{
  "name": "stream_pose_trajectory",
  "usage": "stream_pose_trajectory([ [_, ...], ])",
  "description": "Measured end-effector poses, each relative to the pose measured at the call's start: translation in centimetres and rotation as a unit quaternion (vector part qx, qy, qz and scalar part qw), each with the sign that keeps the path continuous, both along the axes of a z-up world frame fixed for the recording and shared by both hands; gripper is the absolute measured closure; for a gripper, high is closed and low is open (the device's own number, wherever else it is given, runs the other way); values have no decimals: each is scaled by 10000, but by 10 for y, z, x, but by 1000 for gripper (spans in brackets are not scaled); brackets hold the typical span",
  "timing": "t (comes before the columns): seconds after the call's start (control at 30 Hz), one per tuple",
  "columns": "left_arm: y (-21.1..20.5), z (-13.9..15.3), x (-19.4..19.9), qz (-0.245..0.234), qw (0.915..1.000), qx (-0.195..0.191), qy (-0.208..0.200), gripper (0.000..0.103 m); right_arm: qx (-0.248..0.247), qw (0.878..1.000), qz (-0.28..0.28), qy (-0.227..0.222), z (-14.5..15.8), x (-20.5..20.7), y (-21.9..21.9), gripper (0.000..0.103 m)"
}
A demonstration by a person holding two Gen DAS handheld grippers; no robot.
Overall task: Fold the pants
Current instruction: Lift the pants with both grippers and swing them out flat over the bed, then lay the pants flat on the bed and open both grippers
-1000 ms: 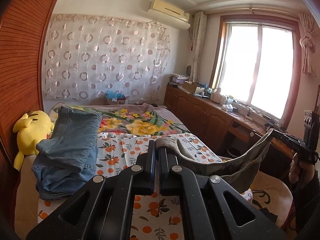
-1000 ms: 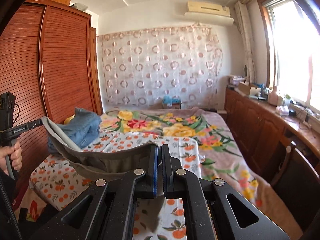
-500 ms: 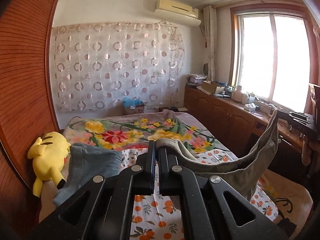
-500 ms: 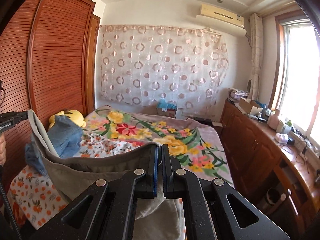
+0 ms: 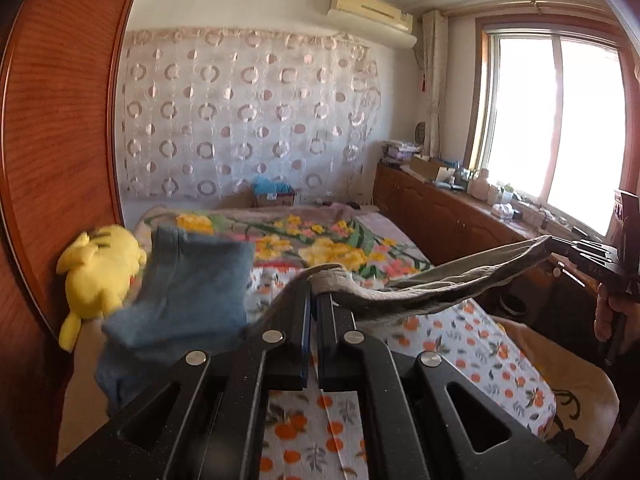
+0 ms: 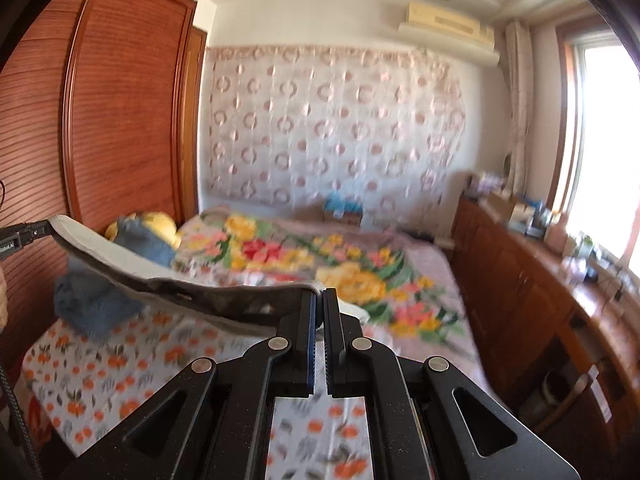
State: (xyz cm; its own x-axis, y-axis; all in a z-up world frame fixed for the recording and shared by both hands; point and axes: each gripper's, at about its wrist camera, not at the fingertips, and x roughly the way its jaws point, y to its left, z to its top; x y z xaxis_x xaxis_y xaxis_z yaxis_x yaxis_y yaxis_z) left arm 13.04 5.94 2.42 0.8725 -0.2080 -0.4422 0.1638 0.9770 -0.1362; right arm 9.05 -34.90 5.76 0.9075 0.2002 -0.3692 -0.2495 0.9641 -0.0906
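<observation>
Grey-khaki pants (image 5: 432,284) hang stretched in the air between my two grippers, above the bed (image 5: 472,344). My left gripper (image 5: 314,296) is shut on one end of the waistband. My right gripper (image 6: 319,298) is shut on the other end; it also shows at the right of the left wrist view (image 5: 560,246). In the right wrist view the pants (image 6: 168,280) run left to the other gripper (image 6: 38,230). The cloth below the band is mostly hidden behind the gripper bodies.
A pile of blue jeans (image 5: 184,292) and a yellow plush toy (image 5: 100,272) lie at the bed's left edge beside a wooden wardrobe (image 5: 52,128). A low wooden cabinet (image 5: 448,220) with clutter runs under the window at the right. A cardboard box (image 5: 274,196) stands at the bed's far end.
Both grippers have spread apart and pulled the pants band from a sagging loop into a nearly taut line. Both views are motion-blurred now.
</observation>
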Motion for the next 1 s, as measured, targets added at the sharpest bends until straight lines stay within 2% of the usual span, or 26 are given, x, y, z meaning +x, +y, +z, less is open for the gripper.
stream_pose_trajectory([
  [0.1,-5,-61,-12,-29,9983,-63,576,100,-123,9984,57,550,-67,-9,4,100],
  [0.17,-10,-90,-19,-63,9963,-104,853,100,-91,9957,105,912,-105,-14,4,100],
  [0.3,-17,-115,-29,-26,9938,-126,1105,100,60,9917,50,1286,-149,-27,-4,100],
  [0.53,-16,-112,-33,-9,9937,-195,1107,100,310,9878,56,1525,-154,-7,-11,100],
  [0.6,-13,-114,-36,-32,9933,-228,1130,100,371,9871,58,1556,-157,-12,-19,100],
  [0.67,-13,-116,-43,-58,9930,-261,1148,100,429,9869,48,1558,-149,-9,-19,100],
  [1.0,-19,-121,-81,-271,9916,-317,1226,100,658,9871,-28,1458,-143,-46,-29,100],
])
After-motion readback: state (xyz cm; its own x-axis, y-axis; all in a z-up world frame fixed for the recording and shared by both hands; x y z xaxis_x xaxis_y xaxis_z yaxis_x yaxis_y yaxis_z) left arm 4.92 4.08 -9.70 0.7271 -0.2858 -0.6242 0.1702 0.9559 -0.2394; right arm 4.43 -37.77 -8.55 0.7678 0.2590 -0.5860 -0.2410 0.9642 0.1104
